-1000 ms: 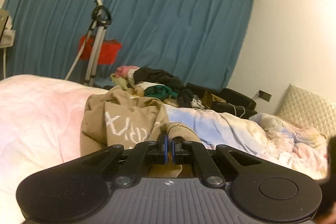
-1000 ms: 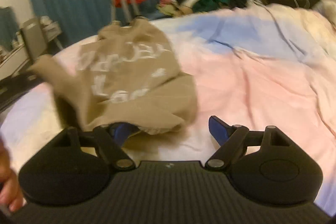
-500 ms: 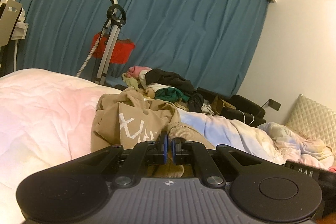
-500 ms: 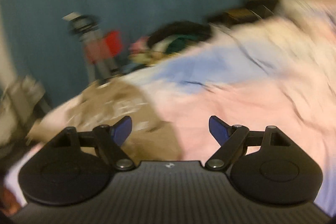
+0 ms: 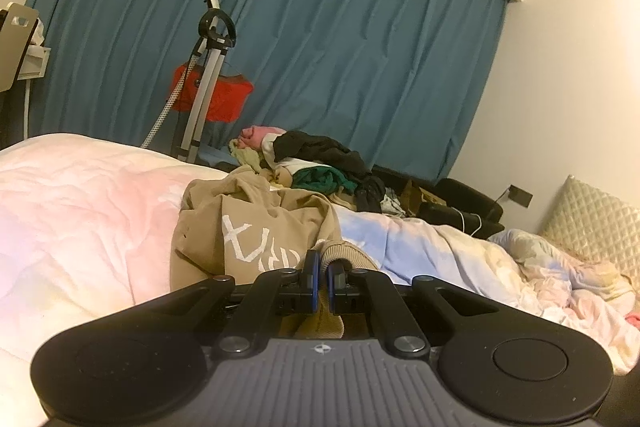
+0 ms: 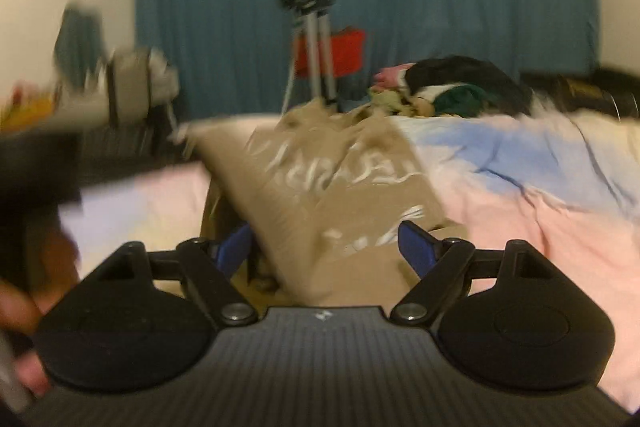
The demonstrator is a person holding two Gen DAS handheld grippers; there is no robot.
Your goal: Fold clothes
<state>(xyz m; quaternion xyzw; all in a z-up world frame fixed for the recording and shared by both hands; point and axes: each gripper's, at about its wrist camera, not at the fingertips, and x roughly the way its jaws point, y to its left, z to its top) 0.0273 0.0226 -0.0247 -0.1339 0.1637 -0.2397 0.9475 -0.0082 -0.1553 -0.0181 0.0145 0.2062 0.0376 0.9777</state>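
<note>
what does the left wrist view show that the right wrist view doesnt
Only the left wrist view: the left gripper shut on a ribbed cuff of the tan sweatshirt, a quilted headboard and a wall socket.

Only the right wrist view: the right gripper open over the sweatshirt, and blurred cluttered furniture at left.

Both: the sweatshirt, the pastel duvet, the clothes pile, the tripod and the teal curtain.

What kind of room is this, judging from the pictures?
Most likely a bedroom: a bed with a pastel quilt, a quilted headboard, and a pile of clothes before a full teal curtain.
</note>
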